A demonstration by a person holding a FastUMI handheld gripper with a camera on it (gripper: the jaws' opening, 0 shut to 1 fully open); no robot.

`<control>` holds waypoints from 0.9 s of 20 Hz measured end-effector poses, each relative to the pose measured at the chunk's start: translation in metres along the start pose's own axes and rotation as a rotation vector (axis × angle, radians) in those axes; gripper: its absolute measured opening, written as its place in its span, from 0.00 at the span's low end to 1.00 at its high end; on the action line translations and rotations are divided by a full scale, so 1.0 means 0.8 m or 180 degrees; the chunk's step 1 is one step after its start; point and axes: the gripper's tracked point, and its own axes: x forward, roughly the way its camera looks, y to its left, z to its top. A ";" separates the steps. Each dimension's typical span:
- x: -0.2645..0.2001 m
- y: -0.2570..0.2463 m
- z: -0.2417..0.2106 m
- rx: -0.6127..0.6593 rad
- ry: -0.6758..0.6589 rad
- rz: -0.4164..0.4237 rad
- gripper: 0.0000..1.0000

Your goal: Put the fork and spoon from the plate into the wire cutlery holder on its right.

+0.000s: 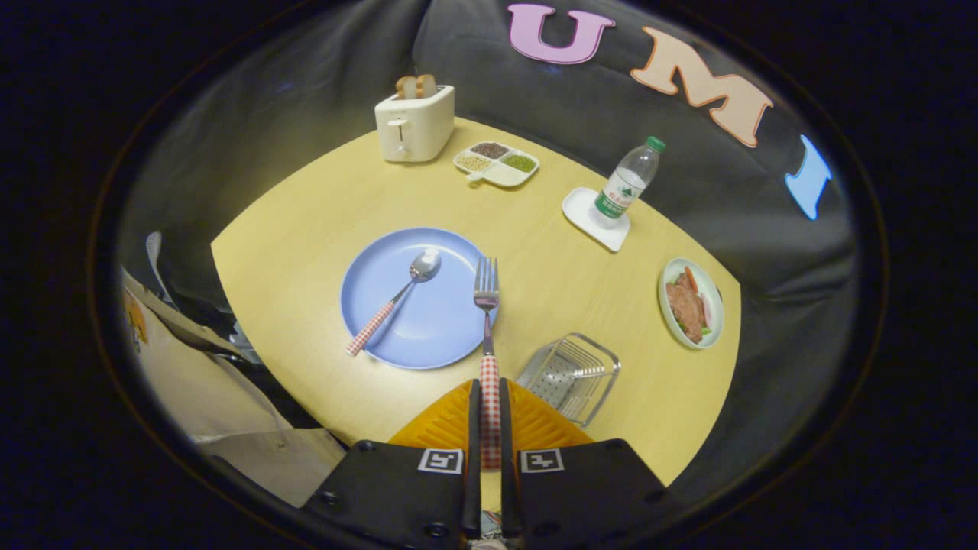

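The fork (487, 305) hangs clenched by its checked handle in the tool (489, 428) above the blue plate's (382, 336) right edge, the wire cutlery holder (571, 374) still empty, the spoon (397, 294) yet untouched on the plate.

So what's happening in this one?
A person's handheld gripper is shut on the fork by its checked handle, tines pointing forward over the edge of the blue plate. The spoon lies on the plate. The wire cutlery holder, to the plate's right, has nothing in it yet.
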 end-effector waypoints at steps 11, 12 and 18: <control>-0.036 -0.069 -0.053 0.0165 0.0373 0.0001 0.13; -0.037 -0.076 -0.060 0.0171 0.0417 -0.0020 0.13; -0.034 -0.104 -0.091 0.0110 0.0693 -0.0006 0.13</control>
